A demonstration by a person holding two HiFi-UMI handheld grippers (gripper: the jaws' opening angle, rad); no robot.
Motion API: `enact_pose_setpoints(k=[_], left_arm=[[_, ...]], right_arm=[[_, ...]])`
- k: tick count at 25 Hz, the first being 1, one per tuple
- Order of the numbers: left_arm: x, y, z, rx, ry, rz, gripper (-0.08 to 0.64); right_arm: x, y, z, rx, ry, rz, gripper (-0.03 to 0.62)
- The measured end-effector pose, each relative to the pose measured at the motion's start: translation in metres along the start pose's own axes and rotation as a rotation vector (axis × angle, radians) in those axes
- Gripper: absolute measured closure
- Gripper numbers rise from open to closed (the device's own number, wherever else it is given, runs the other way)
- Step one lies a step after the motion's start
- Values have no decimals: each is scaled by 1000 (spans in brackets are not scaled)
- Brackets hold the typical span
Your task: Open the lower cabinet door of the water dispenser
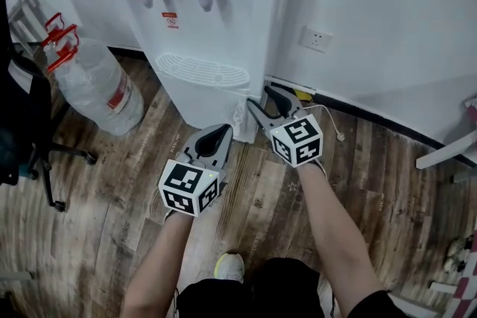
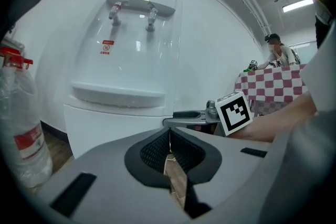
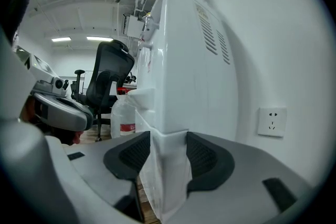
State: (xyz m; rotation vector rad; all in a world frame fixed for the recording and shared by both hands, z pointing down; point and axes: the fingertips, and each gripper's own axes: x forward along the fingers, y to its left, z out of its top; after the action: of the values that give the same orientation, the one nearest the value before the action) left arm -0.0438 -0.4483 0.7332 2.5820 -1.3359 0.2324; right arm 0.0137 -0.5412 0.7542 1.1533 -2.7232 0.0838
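The white water dispenser [image 1: 201, 11] stands against the wall, and its lower cabinet door [image 1: 205, 109] sits closed under the drip tray. My right gripper [image 1: 261, 97] is at the door's right front corner. In the right gripper view its jaws [image 3: 168, 144] stand wide, and both pads touch the film-covered corner edge [image 3: 167, 170] between them. My left gripper [image 1: 216, 136] hangs just before the door, a little left of the right one. It is shut with nothing in it [image 2: 169, 136], and the door [image 2: 115, 128] lies ahead of it.
A large water bottle [image 1: 100, 86] with a red handle lies on the wooden floor to the left, beside an office chair [image 1: 30, 130]. A wall socket [image 1: 317, 39] and a loose plug on a cable [image 1: 339, 135] are to the right. A person sits at a checkered table [image 2: 273, 86].
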Motion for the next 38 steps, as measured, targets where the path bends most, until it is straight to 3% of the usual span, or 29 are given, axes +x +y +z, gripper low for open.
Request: enact_pose_setpoints(k=[7, 19, 23, 27, 38], left_arm=[[-4, -3, -3, -3, -7, 5, 546], [-22, 8, 0, -7, -32, 92, 543], [-25, 1, 0, 0, -29, 90, 539], [-28, -8, -2, 11, -29, 82, 491], [-43, 3, -5, 13, -26, 183, 338]], right_arm=[[-2, 3, 2, 15, 4, -18, 385], [-18, 40, -4, -24, 11, 31, 405], [-24, 57, -14, -36, 30, 55, 405], [-28, 72, -19, -44, 37, 80, 405], [-28, 123, -30, -67, 53, 154, 405]])
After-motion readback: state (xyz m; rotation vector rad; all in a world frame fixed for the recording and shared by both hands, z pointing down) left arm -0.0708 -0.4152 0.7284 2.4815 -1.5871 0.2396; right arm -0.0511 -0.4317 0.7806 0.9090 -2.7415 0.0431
